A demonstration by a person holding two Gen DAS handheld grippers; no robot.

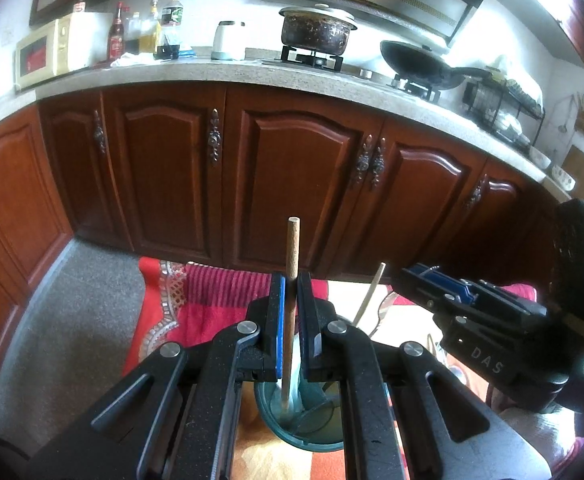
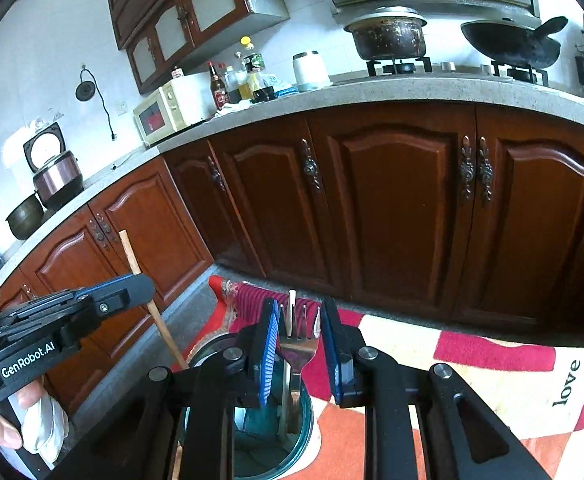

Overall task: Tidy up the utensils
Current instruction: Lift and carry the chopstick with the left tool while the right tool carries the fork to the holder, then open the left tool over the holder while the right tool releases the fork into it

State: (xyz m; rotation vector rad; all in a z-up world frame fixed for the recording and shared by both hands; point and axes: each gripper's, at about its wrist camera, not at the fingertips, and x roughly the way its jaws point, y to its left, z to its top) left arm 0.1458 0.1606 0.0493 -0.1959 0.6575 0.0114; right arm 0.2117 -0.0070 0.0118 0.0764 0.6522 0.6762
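A teal glass cup (image 1: 304, 428) stands on a red patterned cloth (image 1: 212, 300). In the left wrist view my left gripper (image 1: 291, 284) is shut on a wooden chopstick (image 1: 292, 252) that stands upright with its lower end in the cup. A pale stick (image 1: 370, 292) and a metal fork (image 1: 386, 306) lean in the cup behind. In the right wrist view my right gripper (image 2: 298, 312) is open around the fork (image 2: 298, 340), tines up, and a white stick (image 2: 291, 312), both standing in the cup (image 2: 268, 432). The left gripper (image 2: 132, 288) holds the chopstick (image 2: 148, 296) at the left.
Dark wooden cabinets (image 1: 292, 176) under a speckled counter (image 1: 212, 72) stand behind the cloth. On the counter are a microwave (image 1: 48, 52), bottles (image 1: 144, 32), a pot (image 1: 316, 32) and a wok (image 1: 420, 64). Grey floor (image 1: 72, 320) lies at the left.
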